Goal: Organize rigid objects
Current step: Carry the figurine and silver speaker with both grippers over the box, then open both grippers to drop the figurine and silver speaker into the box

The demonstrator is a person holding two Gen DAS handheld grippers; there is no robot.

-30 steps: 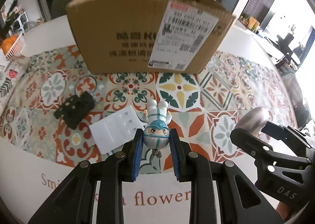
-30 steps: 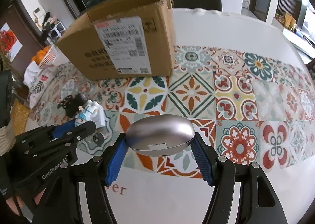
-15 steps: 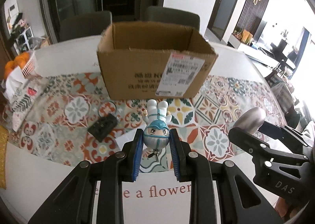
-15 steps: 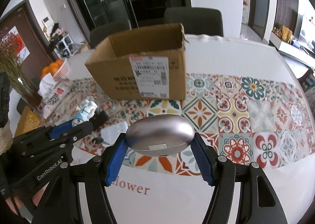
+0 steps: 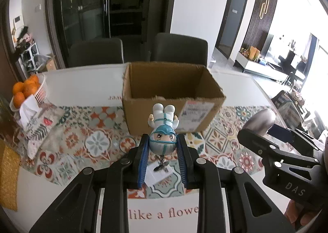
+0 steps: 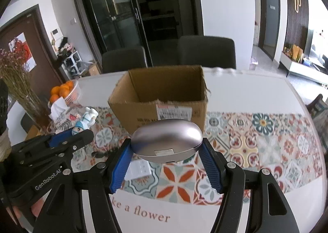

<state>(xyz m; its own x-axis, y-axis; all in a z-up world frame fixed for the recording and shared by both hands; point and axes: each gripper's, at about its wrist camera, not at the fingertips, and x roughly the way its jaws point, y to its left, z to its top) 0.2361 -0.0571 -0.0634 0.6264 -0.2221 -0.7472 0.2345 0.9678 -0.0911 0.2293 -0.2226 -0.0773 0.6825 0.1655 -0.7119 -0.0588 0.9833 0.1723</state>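
My left gripper [image 5: 163, 147] is shut on a small white-and-blue toy figure [image 5: 163, 128], held by its head with the legs pointing away, high above the table. My right gripper [image 6: 166, 147] is shut on a silver oval case [image 6: 167, 143]. Each gripper shows at the edge of the other's view: the right gripper [image 5: 264, 128] with the silver case [image 5: 260, 120], and the left gripper [image 6: 71, 132] with the toy figure [image 6: 85, 119]. An open cardboard box [image 5: 172, 97] stands ahead on the patterned table runner [image 5: 96, 140], also seen as the cardboard box [image 6: 162, 93] in the right wrist view.
A white card [image 6: 138, 169] and a small black object [image 6: 98, 154] lie on the runner below the grippers. A basket of oranges [image 5: 26, 89] and packets sit at the far left. Dried flowers [image 6: 16, 81] stand at the left. Two dark chairs [image 5: 180, 48] stand behind the table.
Both grippers have risen with their objects, so the table and box look smaller and farther below, and the box's open inside now shows. Neither grip has changed.
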